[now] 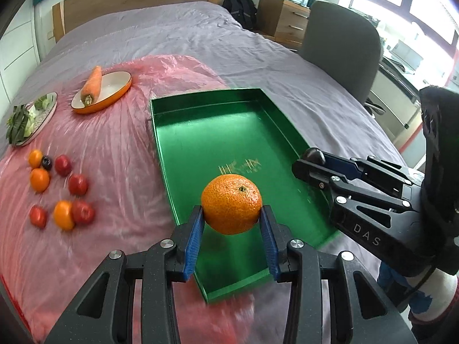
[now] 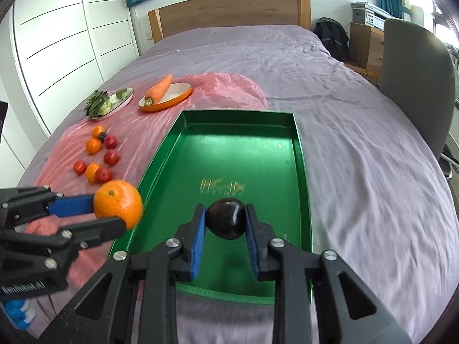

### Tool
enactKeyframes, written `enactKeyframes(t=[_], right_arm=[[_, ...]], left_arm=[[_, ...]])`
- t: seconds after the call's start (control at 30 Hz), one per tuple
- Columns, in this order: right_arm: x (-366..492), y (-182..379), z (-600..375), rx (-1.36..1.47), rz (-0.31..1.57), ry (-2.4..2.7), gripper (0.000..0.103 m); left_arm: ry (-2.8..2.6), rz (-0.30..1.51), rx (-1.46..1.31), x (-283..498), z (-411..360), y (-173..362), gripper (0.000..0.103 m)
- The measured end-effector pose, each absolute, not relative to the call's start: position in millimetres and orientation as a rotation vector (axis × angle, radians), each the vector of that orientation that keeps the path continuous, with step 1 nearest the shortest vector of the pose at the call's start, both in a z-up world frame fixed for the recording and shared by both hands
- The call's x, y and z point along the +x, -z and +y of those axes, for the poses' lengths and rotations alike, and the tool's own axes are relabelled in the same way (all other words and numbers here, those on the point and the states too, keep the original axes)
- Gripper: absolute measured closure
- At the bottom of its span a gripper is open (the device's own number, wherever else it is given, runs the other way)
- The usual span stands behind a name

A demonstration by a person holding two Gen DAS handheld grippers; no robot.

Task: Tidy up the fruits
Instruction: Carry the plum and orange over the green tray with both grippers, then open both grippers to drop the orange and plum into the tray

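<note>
Bed (image 2: 344,91) under a grey cover carries a pink sheet (image 1: 109,132), and on these lies an empty green tray (image 1: 218,132). The step in hand looks like carrying fruit to that tray, both hands at once. Left gripper (image 1: 231,215) is clenched on an orange (image 1: 231,203), held above the tray's near end. Right gripper (image 2: 225,222) is clenched on a dark plum (image 2: 226,221), also above the near end. Small red and orange fruits (image 1: 58,192) lie loose on the pink sheet, left of the tray. A carrot (image 1: 92,86) rests across an orange dish (image 1: 120,91); greens (image 1: 20,123) sit on a plate beside it. Next, each gripper likely needs to come down to the tray floor and let go gently, well apart, since round fruit may roll.
</note>
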State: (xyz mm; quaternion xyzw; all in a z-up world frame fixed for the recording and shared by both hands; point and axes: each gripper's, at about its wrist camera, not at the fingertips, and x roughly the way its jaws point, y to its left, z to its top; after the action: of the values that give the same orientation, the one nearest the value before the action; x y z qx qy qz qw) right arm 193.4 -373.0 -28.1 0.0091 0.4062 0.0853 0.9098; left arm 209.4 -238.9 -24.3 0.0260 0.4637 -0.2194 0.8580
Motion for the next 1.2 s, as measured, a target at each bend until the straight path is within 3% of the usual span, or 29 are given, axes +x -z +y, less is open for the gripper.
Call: enactKeyframes(t=[0.67, 1.1, 1.13, 1.17, 1.2], right_arm=[[349, 77, -385, 0.079, 0.930, -0.139, 0.067], [357, 100, -391, 0.075, 0.985, -0.097, 0.063], [357, 100, -391, 0.069, 0.987, -0.092, 0.057], [358, 100, -391, 0.071, 0.991, -0.090, 0.021], [357, 99, -391, 0.069, 0.988, -0.080, 0.000]], left_arm=[[0.340, 1.049, 0.007, 330, -265, 72, 0.068], [0.342, 1.055, 0.000, 339, -265, 75, 0.066], [0.345, 1.049, -0.004, 339, -264, 73, 0.062], [0.341, 1.041, -0.003, 338, -263, 71, 0.061], [0.342, 1.034, 0.000, 337, -262, 69, 0.057]])
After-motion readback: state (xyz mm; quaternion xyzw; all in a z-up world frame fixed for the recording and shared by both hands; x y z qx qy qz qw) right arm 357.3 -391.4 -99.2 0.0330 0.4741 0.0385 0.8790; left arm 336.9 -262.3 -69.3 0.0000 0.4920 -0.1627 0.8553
